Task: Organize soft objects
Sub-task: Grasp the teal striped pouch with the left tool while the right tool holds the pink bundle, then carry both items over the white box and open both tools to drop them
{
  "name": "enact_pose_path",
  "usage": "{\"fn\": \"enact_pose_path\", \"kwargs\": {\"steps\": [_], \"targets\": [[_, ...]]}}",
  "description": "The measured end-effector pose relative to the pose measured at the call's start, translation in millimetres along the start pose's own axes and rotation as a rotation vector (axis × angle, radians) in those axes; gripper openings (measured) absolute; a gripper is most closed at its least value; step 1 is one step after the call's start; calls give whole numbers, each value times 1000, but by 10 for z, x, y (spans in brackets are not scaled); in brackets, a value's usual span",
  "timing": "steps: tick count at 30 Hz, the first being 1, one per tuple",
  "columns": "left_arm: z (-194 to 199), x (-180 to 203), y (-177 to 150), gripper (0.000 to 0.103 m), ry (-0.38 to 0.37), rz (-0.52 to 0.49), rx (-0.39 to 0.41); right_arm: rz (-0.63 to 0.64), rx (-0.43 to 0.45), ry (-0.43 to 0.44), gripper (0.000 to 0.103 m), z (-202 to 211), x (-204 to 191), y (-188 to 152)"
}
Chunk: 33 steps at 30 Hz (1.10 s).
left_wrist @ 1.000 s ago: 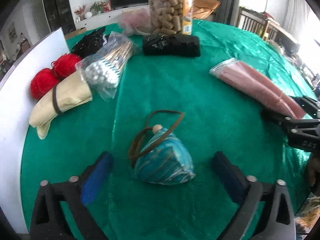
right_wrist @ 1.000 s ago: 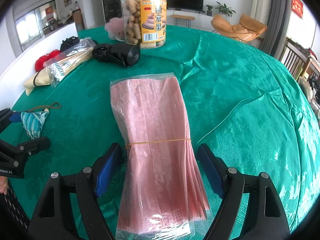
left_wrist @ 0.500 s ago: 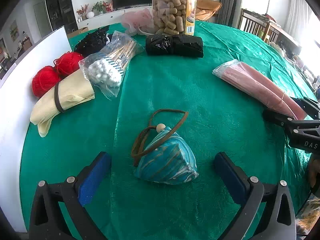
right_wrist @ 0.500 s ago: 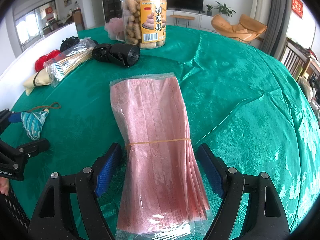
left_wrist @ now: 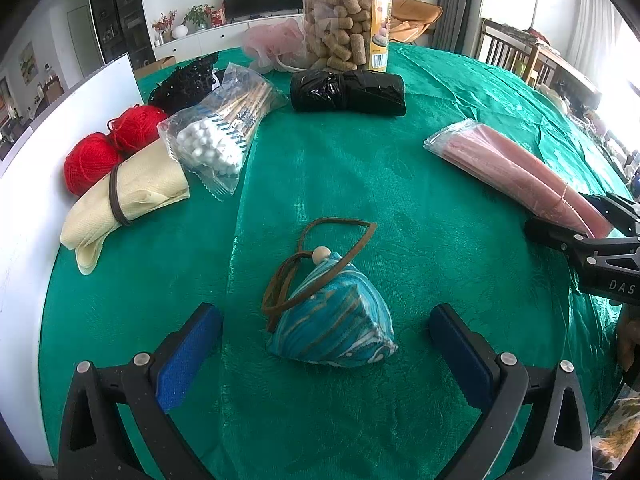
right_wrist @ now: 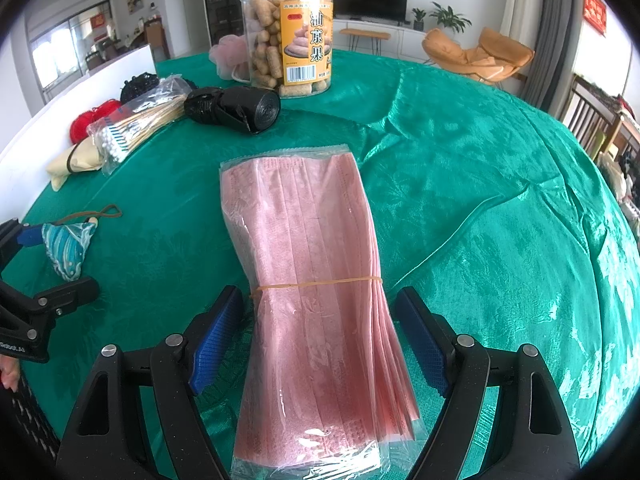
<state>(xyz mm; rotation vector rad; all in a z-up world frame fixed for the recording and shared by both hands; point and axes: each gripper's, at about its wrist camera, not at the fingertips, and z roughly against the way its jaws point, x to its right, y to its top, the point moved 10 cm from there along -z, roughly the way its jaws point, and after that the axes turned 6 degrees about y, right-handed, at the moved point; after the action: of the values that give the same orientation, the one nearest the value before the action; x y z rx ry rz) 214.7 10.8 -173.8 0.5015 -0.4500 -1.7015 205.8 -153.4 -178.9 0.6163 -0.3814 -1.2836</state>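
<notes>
A round table draped in a green cloth is seen from two hand-held grippers. The left gripper is held wide open and nothing is gripped; a small teal pouch with a brown cord and a wooden bead lies on the cloth between its blue pads, touched by neither. The right gripper is likewise spread wide with nothing held; a pack of pink masks in clear film, bound by a rubber band, lies between its pads, just clear of both.

The pouch is judged light and squashy, so it would likely be best pinched across its plump body, not by the loose cord, which could slip or swing. The mask pack is judged light, floppy and slick in its film; a hold near the rubber band, where the stack is cinched, is likely the surest, since the free ends may sag or slide.

Further back, along the left edge beside a white board, are gathered red yarn, a rolled cream cloth, a bag of cotton swabs and a black roll. A snack jar stands at the far side, a pink mesh puff beside it.
</notes>
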Motion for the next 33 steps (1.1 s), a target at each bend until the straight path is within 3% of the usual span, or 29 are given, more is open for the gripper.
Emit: {"fn": "enact_pose_path", "kwargs": {"steps": [2, 6, 8, 9, 10, 11, 12, 14, 22, 27, 30, 33], "targets": [[5, 1, -5, 103, -2, -6, -12, 5, -46, 6, 83, 1, 3, -4], [-39, 3, 28, 103, -3, -20, -91, 22, -278, 29, 83, -114, 28, 82], [-47, -29, 97, 101, 20, -20, -74, 35, -318, 16, 83, -175, 62, 179], [-31, -42, 132, 84, 24, -23, -52, 36, -313, 24, 82, -190, 62, 218], [-7, -46, 156, 53, 9, -20, -32, 34, -306, 41, 75, -197, 48, 241], [16, -47, 172, 43, -18, -12, -22, 28, -301, 57, 59, -199, 35, 253], [42, -74, 185, 42, -26, -3, -12, 18, -284, 48, 40, -161, 44, 279], [165, -144, 230, 42, -43, 16, 45, -33, -251, 76, 28, -54, 28, 306], [849, -758, 414, 42, -145, 265, 200, -119, -113, 214, 23, 375, -363, 621], [1482, -1591, 492, 42, -103, 411, 309, -87, -22, 398, 23, 605, -1239, 1240], [1784, -2287, 441, 42, -19, 484, 336, -13, -3, 519, 23, 650, -2047, 1618], [1890, -2985, 296, 42, 122, 522, 303, 47, -2, 634, 23, 639, -2924, 1915]]}}
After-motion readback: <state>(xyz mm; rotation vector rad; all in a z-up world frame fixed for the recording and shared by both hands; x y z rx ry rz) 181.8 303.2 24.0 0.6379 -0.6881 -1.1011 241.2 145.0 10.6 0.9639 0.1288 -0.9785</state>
